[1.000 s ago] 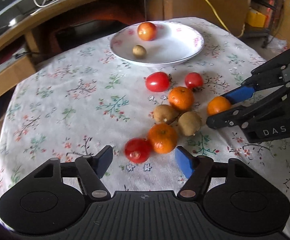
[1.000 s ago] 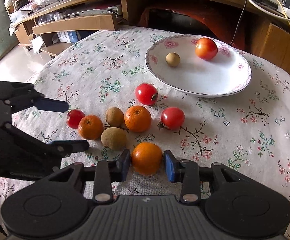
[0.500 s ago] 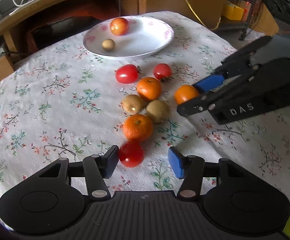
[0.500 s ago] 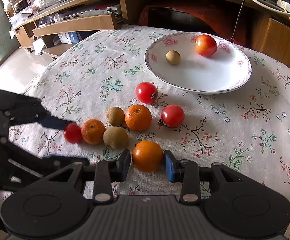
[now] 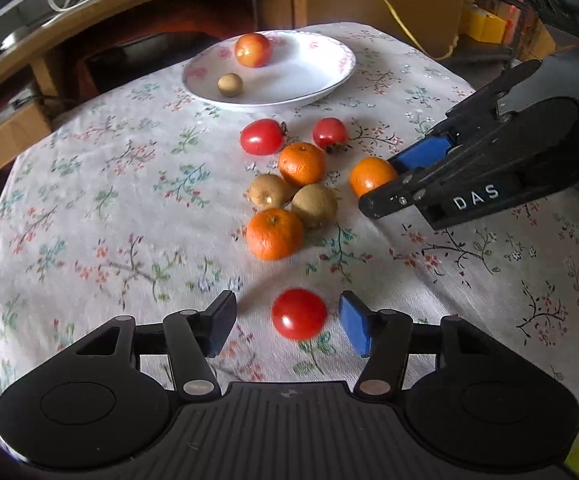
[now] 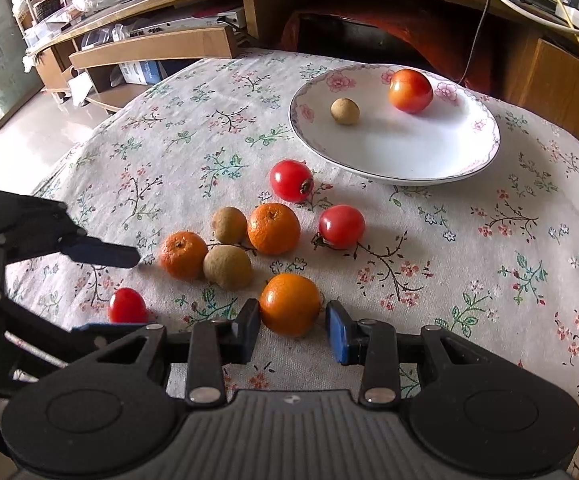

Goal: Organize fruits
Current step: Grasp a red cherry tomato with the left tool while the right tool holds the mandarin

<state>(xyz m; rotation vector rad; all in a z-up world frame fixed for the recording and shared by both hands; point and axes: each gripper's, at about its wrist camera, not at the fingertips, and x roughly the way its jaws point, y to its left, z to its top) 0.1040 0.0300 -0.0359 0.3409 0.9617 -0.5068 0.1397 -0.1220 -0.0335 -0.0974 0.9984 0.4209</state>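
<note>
The left gripper (image 5: 287, 326) is spread wide. A small red tomato (image 5: 298, 313) sits on the worktop (image 5: 89, 216) between its two fingers. There is a gap on each side, so the fingers are not touching it.

The right gripper (image 6: 292, 330) is spread too. An orange (image 6: 290, 303) sits between its fingers. The left finger is right against the orange or almost so. The blue pad on the other side is just beside it with a thin gap. I cannot tell if the orange is pinched.

In the middle of the flowery cloth is a little bunch of fruit. Two more oranges (image 6: 274, 228) (image 6: 183, 255) and two brown fruits (image 6: 229, 224) (image 6: 227, 267) sit close together, some touching. Two red tomatoes (image 6: 291, 180) (image 6: 341, 226) lie near them, on the plate side.

The white plate (image 6: 401, 160) is at the far end of the worktop. It holds one big tomato (image 6: 410, 90) and one small brown fruit (image 6: 344, 111), set apart from each other.
</note>
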